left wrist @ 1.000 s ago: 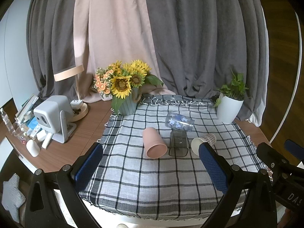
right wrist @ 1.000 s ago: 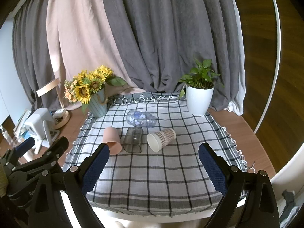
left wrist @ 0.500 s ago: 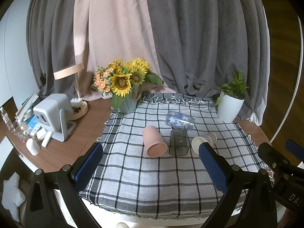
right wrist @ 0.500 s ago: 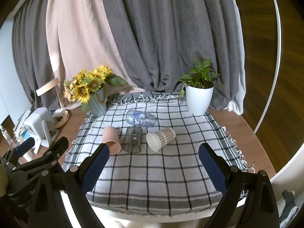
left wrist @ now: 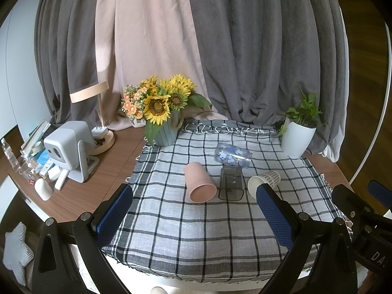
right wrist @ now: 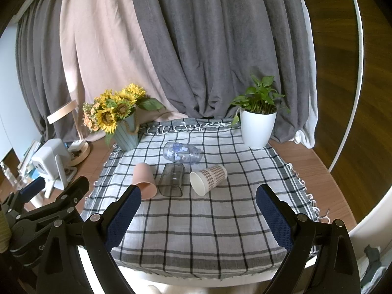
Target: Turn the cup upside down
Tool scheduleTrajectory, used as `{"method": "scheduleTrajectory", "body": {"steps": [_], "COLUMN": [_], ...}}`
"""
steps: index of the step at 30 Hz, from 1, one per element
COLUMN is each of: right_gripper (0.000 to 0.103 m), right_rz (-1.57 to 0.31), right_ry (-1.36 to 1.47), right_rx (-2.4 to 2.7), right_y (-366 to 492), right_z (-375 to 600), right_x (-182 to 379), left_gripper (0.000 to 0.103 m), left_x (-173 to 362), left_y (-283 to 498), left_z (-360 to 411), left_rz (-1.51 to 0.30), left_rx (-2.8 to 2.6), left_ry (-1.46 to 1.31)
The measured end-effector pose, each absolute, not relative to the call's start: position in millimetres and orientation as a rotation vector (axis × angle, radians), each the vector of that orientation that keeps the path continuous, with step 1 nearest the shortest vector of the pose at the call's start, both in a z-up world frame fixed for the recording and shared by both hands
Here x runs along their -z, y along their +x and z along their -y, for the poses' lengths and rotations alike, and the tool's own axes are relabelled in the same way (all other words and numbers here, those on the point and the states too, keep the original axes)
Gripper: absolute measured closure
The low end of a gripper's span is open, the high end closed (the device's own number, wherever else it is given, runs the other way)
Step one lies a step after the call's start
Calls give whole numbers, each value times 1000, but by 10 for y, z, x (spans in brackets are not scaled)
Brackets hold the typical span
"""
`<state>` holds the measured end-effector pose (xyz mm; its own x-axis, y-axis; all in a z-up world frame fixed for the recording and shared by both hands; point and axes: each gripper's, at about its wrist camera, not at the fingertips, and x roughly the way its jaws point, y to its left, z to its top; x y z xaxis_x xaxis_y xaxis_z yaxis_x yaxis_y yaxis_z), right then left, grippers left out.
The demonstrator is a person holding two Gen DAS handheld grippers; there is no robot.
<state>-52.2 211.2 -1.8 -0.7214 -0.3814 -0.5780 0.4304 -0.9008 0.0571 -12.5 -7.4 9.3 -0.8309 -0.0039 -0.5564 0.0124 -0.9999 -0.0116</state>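
Four cups tipped on their sides on the checked cloth (right wrist: 196,223). Pink cup (right wrist: 144,180), smoky clear cup (right wrist: 171,180) and checked paper cup (right wrist: 208,179) in a row, mouths toward the cloth's near edge. Printed clear cup (right wrist: 182,153) just behind, crosswise.

From the table's near edge, we look forward along each gripper's two fingers toward the curtains (left wrist: 245,49). Our left wrist view sits further left, taking in the projector (left wrist: 67,147); our right wrist view sits further right. We see the checked cloth (right wrist: 196,220) and sunflowers (left wrist: 159,103) in both.
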Motion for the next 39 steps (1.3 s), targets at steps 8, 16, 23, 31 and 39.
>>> {"method": "scheduleTrajectory", "body": {"steps": [8, 16, 23, 31, 39], "right_gripper": [8, 8, 8, 8, 8], "right_rz": [-122, -162, -205, -366, -553], "right_ry": [854, 926, 1014, 1142, 1287], "right_rx": [2544, 2480, 2423, 2324, 2175], "right_y": [-565, -838, -1287, -1987, -2794], "right_z": [-2096, -1950, -1636, -1071, -471], "right_x": [67, 184, 352, 547, 865], "left_gripper": [0, 0, 0, 0, 0], "left_x": [-44, 118, 306, 555, 874], "left_y": [-162, -455, -904, -1619, -2323], "left_z": [89, 154, 414, 752, 1089], "left_rz": [-43, -271, -332, -410, -420], "left_rx": [2963, 2571, 2488, 2402, 2272], "left_ry": [936, 942, 1028, 1135, 1202]}}
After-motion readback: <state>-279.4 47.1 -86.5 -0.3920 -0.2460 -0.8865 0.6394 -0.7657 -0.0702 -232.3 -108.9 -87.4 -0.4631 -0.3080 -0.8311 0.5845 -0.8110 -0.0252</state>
